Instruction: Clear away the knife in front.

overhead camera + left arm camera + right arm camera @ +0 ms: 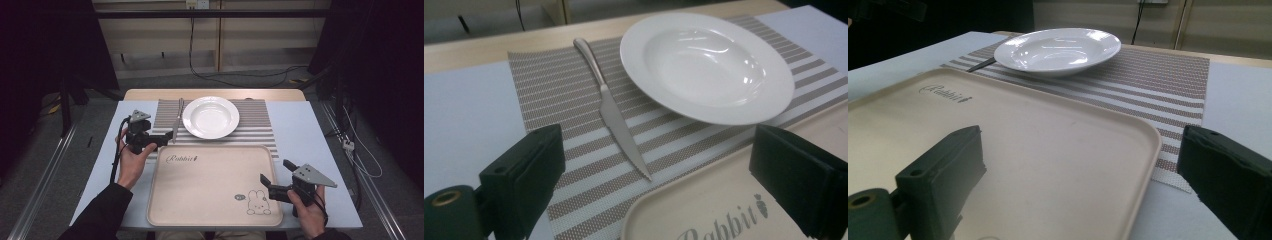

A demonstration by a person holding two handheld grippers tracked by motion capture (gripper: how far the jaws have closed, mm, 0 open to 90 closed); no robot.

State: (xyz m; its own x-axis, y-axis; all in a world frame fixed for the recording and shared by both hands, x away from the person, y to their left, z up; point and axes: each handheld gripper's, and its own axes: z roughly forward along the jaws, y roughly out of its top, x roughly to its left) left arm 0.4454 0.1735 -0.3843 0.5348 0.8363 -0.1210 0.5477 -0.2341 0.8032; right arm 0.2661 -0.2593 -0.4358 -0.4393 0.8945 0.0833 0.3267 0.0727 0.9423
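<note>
Ahead of the spread left tool [651, 165] lies the knife [611, 107]; right tool [1078, 185] spread over tray [1058, 145].

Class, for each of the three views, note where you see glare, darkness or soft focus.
High view: dim and dark at both sides, the white plate brightest. Left gripper view: glare streaks on the plate's bowl, the knife sharp, near jaws soft. Right gripper view: reflections on the plate, sheen on the tray, jaws blurred.

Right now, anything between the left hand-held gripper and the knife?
Nothing visible. The open left hand-held gripper faces the knife across bare placemat; the plate sits beside it.
</note>
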